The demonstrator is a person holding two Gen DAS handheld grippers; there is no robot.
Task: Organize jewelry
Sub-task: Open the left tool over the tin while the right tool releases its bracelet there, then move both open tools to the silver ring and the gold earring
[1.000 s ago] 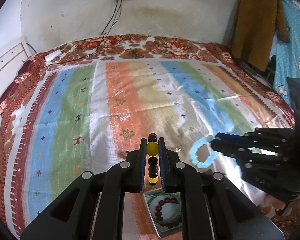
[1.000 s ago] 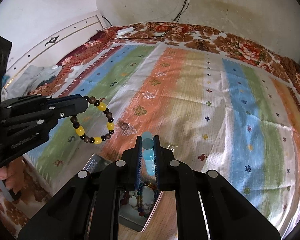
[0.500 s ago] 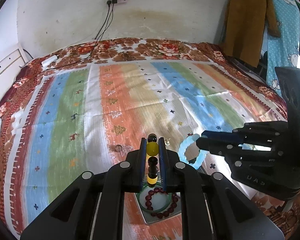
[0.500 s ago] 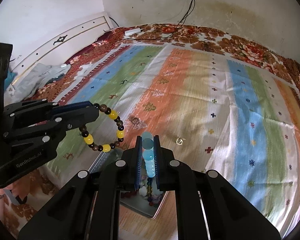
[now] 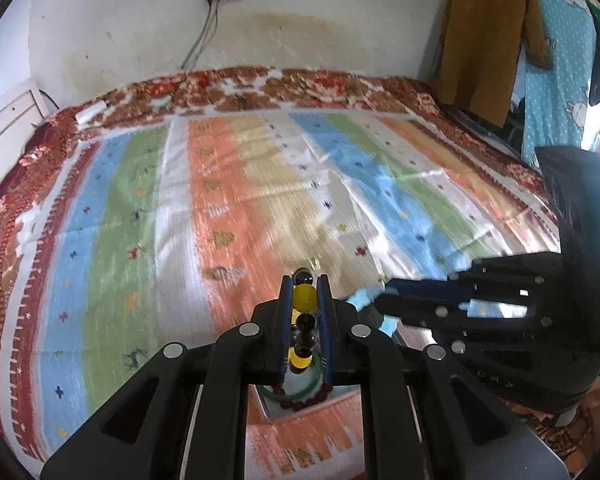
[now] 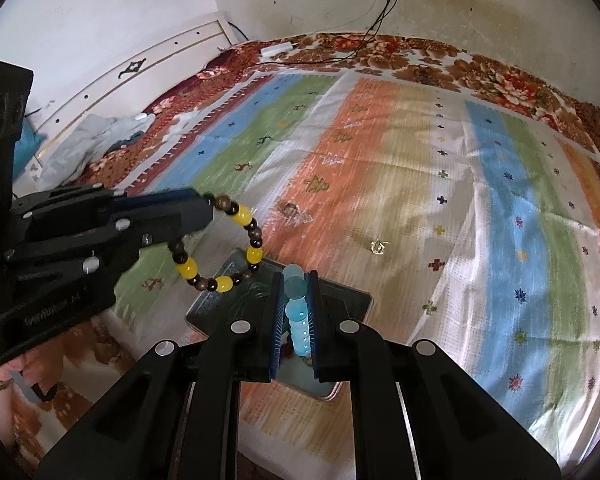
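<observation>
My left gripper is shut on a yellow and dark bead bracelet, which hangs as a loop in the right wrist view. My right gripper is shut on a light blue bead bracelet; in the left wrist view only a bit of it shows at the fingertips. Both hover over a small metal tray on the bed. The tray holds a dark red bead bracelet and a green bangle, mostly hidden by the fingers.
A striped bedspread covers the bed. A small gold ring and a small brown piece lie on it beyond the tray. A wall with cables stands behind, hanging clothes at the right, a white headboard at the left.
Both grippers have moved forward and closer together over the tray, each still holding its bracelet. The tray now sits lower under the fingers in both views.
</observation>
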